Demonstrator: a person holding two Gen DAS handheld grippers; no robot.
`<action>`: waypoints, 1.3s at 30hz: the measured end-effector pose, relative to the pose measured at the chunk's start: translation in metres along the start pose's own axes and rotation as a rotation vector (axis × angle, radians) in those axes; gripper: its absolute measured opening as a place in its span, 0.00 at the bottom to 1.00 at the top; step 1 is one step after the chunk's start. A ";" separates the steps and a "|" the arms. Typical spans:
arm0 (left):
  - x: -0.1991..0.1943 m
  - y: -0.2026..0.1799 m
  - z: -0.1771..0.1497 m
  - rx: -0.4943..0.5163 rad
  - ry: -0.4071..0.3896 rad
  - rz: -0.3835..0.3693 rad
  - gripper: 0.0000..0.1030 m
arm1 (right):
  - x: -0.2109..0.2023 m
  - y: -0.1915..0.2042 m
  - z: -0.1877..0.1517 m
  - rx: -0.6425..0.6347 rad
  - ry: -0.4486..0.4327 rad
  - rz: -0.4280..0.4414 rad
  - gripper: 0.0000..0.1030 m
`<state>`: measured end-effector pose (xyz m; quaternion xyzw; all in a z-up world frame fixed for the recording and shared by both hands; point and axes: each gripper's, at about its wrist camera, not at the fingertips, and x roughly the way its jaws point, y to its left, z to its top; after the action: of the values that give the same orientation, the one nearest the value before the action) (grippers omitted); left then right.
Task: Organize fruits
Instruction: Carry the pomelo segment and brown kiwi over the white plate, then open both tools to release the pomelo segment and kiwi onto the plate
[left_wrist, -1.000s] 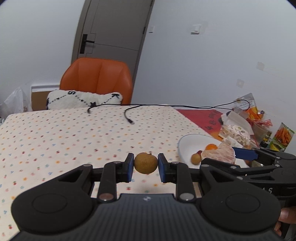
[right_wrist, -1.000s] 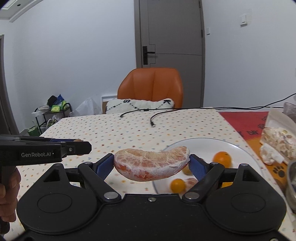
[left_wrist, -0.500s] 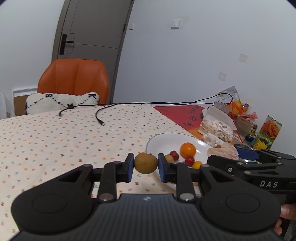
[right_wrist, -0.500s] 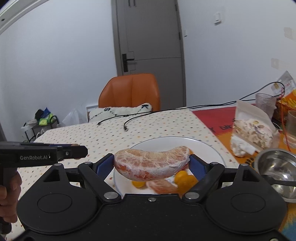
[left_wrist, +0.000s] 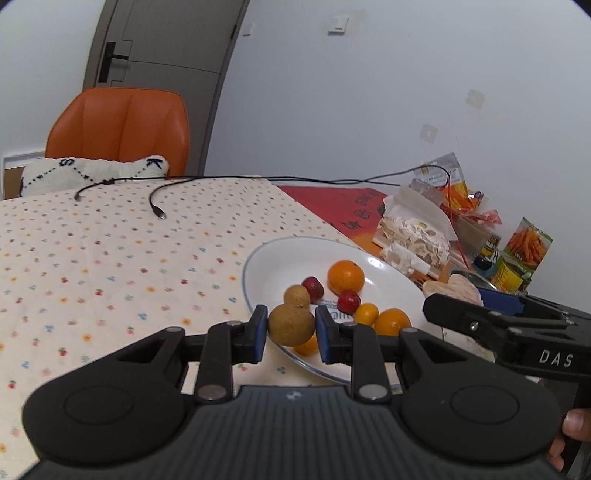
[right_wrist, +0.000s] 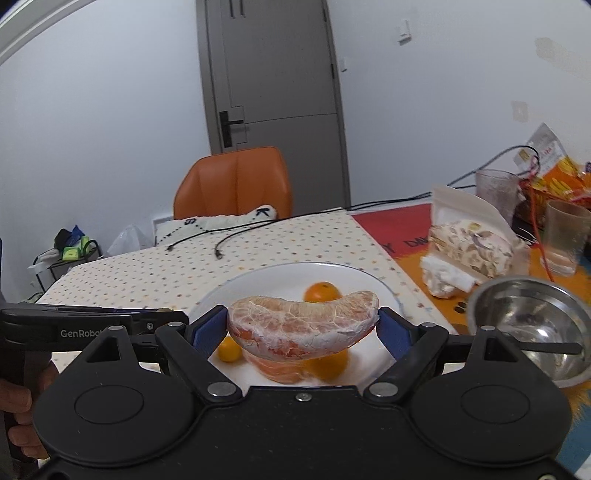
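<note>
Left tongs (left_wrist: 291, 329) are clamped on a brown round fruit (left_wrist: 291, 325), held above the near left rim of the white plate (left_wrist: 275, 264). The plate sits on the dotted cloth of the surface (left_wrist: 110, 258), toward its right side. On the plate: a second brown fruit (left_wrist: 296, 295), two red fruits (left_wrist: 313, 288), a large orange (left_wrist: 345, 277) and smaller orange fruits (left_wrist: 392, 321). Right tongs (right_wrist: 303, 328) are clamped on a peeled pomelo segment (right_wrist: 303, 325), gripped by its two ends, above the plate's near edge. A steel bowl (right_wrist: 532, 328) stands just beside the plate, to its right.
</note>
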<state>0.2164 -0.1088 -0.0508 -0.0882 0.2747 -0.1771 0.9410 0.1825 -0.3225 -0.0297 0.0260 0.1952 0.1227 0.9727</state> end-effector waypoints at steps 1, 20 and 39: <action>0.002 -0.002 0.000 0.000 0.004 -0.002 0.25 | 0.000 -0.004 -0.001 0.006 0.001 -0.006 0.81; 0.041 -0.017 0.013 0.011 0.027 -0.002 0.26 | 0.019 -0.035 -0.007 0.053 0.016 -0.035 0.81; 0.027 -0.003 0.016 -0.014 0.027 0.059 0.36 | 0.041 -0.024 0.004 0.048 0.001 0.015 0.87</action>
<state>0.2456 -0.1208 -0.0500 -0.0843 0.2911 -0.1483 0.9414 0.2260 -0.3355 -0.0439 0.0508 0.1983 0.1253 0.9708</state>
